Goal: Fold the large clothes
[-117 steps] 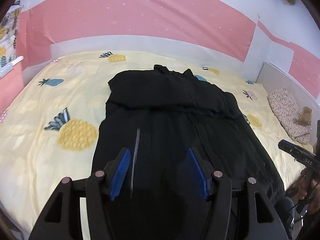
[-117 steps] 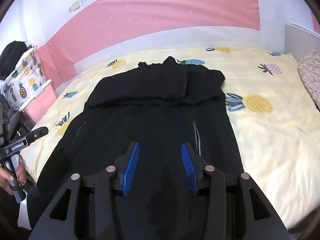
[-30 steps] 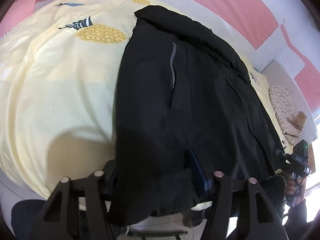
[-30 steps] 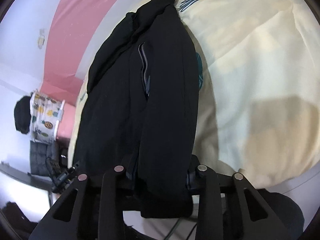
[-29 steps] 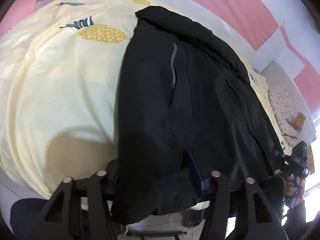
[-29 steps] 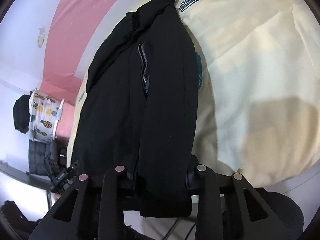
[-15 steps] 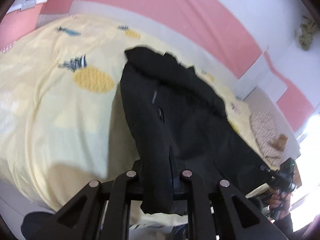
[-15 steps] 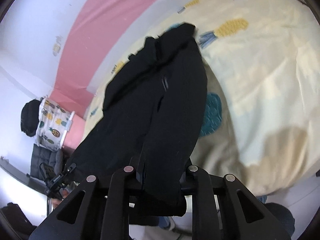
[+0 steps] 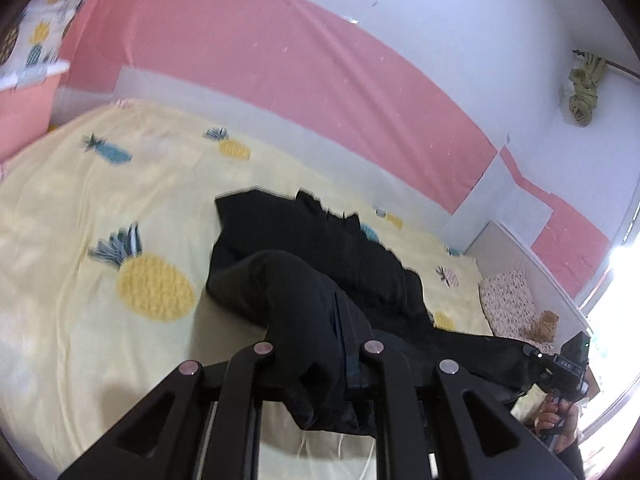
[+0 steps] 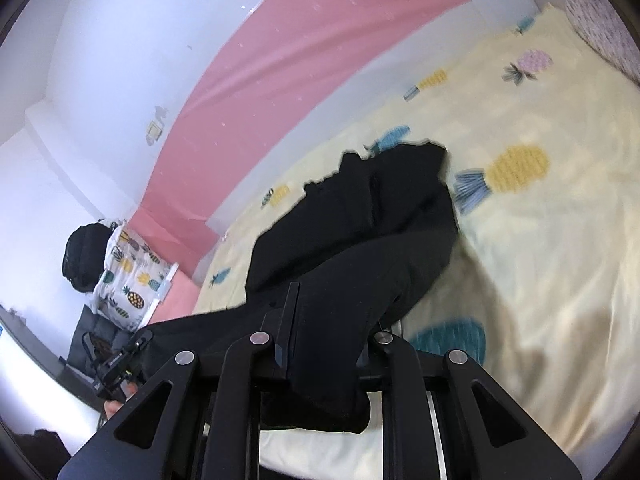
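A large black jacket (image 9: 320, 252) lies on a yellow pineapple-print bed sheet (image 9: 80, 240). My left gripper (image 9: 316, 364) is shut on the jacket's near hem corner and holds it lifted above the bed. My right gripper (image 10: 324, 356) is shut on the other hem corner of the jacket (image 10: 360, 232), also lifted. The raised lower half arches toward the collar end, which rests on the sheet (image 10: 560, 260). The fingertips are hidden by black fabric. Each gripper shows at the edge of the other's view, the right one (image 9: 560, 364) and the left one (image 10: 120, 360).
A pink and white wall (image 9: 280, 72) runs behind the bed. A white headboard (image 9: 516, 252) and a floral pillow (image 9: 512, 300) with a small plush toy stand at the right end. A pineapple-print cloth with a black bag (image 10: 86, 256) sits at the left end.
Both grippers closed on the jacket's hem at the bed's edge, then lifted it and carried it forward over the jacket's body toward the collar. The lower half now arches up off the bed.
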Action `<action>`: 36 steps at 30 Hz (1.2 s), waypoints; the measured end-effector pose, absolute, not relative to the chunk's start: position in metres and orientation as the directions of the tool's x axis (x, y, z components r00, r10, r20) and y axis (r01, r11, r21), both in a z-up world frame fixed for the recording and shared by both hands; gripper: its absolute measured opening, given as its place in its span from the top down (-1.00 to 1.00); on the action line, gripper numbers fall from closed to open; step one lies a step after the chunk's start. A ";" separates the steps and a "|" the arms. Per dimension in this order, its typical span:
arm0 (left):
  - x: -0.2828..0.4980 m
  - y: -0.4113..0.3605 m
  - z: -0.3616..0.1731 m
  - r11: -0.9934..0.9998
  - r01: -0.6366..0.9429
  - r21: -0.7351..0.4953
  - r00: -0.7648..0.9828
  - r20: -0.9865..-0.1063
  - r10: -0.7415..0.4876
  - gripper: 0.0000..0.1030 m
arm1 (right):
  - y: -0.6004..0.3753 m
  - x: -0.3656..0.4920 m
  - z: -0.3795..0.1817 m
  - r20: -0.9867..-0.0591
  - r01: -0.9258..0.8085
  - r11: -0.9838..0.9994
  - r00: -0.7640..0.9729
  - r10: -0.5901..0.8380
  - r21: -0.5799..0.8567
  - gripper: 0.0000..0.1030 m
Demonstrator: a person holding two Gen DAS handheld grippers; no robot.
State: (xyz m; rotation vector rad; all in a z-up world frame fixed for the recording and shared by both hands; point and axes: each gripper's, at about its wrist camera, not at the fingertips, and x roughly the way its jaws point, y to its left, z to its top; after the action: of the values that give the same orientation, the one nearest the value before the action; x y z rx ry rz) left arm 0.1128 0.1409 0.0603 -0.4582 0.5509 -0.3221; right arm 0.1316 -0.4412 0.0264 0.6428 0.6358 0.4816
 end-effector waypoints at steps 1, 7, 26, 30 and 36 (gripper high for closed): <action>0.120 0.139 0.066 0.853 0.176 -0.492 0.810 -0.419 -0.409 0.73 | -0.441 0.137 0.032 -0.384 -0.219 0.707 0.713 0.586 0.672 0.65; 0.175 0.134 0.098 0.869 0.196 -0.455 0.835 -0.387 -0.391 0.73 | -0.435 0.189 0.065 -0.376 -0.241 0.741 0.740 0.558 0.627 0.65; 0.403 0.101 0.091 0.926 0.086 -0.369 0.821 -0.500 -0.276 0.72 | -0.408 0.414 0.057 -0.496 -0.110 0.782 0.717 0.490 0.613 0.65; 0.452 0.096 0.056 0.944 0.022 -0.328 0.786 -0.578 -0.219 0.72 | -0.402 0.455 0.030 -0.570 -0.033 0.802 0.686 0.452 0.596 0.64; 0.499 0.088 -0.001 0.956 -0.037 -0.291 0.722 -0.670 -0.176 0.71 | -0.401 0.501 -0.021 -0.642 0.051 0.791 0.617 0.456 0.610 0.59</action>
State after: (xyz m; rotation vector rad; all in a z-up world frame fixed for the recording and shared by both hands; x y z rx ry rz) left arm 0.4992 0.0877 -0.0008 -0.2950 0.7638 -0.0775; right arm 0.5008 -0.4015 -0.0209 0.6336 0.8879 0.2520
